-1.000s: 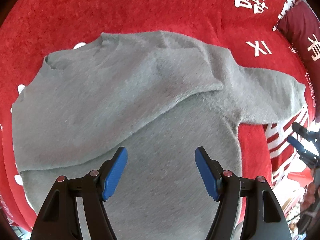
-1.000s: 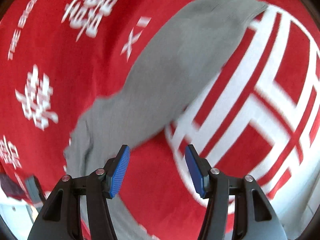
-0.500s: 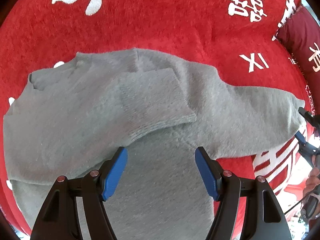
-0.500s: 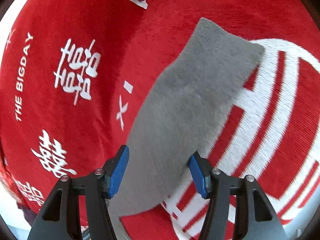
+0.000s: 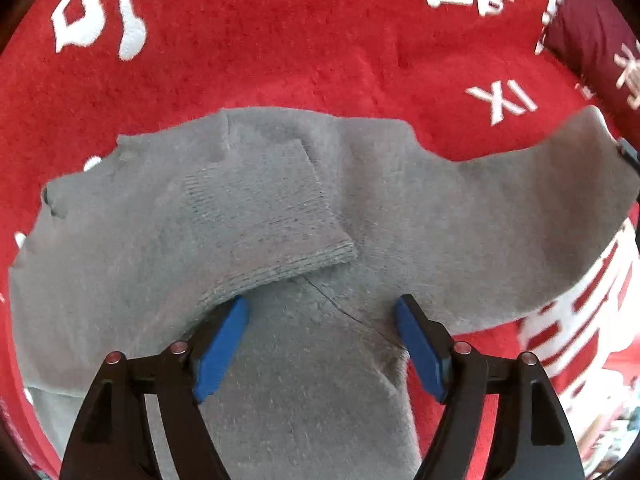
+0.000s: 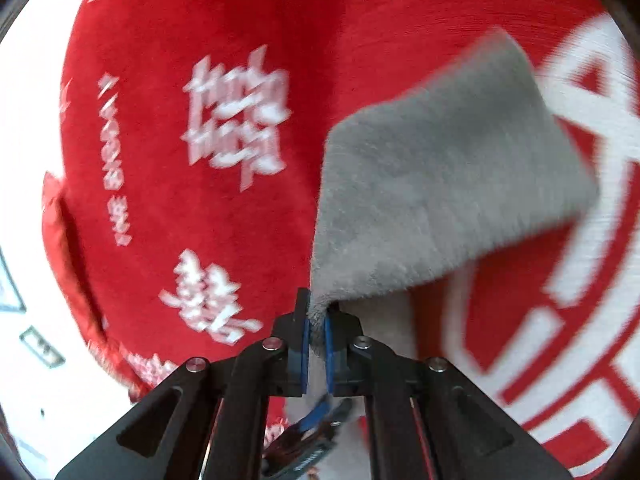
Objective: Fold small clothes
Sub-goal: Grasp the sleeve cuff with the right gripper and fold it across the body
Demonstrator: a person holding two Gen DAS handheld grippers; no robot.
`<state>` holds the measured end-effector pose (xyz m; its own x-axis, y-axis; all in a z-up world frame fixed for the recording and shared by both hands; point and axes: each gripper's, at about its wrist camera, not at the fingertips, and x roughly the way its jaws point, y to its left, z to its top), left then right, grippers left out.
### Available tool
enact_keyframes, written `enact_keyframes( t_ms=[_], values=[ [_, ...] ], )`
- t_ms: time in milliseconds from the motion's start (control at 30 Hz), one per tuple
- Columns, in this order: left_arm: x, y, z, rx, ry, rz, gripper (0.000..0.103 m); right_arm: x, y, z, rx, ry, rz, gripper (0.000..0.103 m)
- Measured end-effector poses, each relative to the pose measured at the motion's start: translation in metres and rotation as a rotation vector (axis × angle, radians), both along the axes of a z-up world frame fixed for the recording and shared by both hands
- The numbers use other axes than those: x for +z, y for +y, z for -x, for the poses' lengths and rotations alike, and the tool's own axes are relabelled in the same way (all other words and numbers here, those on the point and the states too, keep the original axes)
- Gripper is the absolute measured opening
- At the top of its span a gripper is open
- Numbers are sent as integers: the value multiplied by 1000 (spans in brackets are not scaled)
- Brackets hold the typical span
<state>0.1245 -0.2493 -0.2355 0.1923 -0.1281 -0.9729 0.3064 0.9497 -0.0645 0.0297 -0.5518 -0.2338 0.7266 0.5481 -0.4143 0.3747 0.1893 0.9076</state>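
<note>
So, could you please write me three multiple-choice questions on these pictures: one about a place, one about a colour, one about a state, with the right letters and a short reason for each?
1. Where does the folded-in sleeve lie?
A. on the body of the grey sweater
B. on the dark red cushion
C. hanging off the bed

2. What colour is the blanket under the sweater?
A. blue with stripes
B. red with white characters
C. plain green

3. What is the right gripper doing?
A. open above the blanket
B. shut on nothing
C. shut on the other sleeve

Answers:
1 A: the ribbed cuff rests across the sweater's chest.
2 B: red pile with white print surrounds the sweater.
3 C: grey fabric is pinched between its blue pads.
</note>
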Motion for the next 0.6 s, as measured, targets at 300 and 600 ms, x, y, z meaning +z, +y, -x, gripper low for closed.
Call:
enact_keyframes(
  t_ms=[300,600],
  values=[
    [45,127,7,168,-66,53,76,74,140,-85,391,-184,143,6],
    [36,281,17,409,-44,-56,76,39,376,-107,898,-123,351,10]
  ],
)
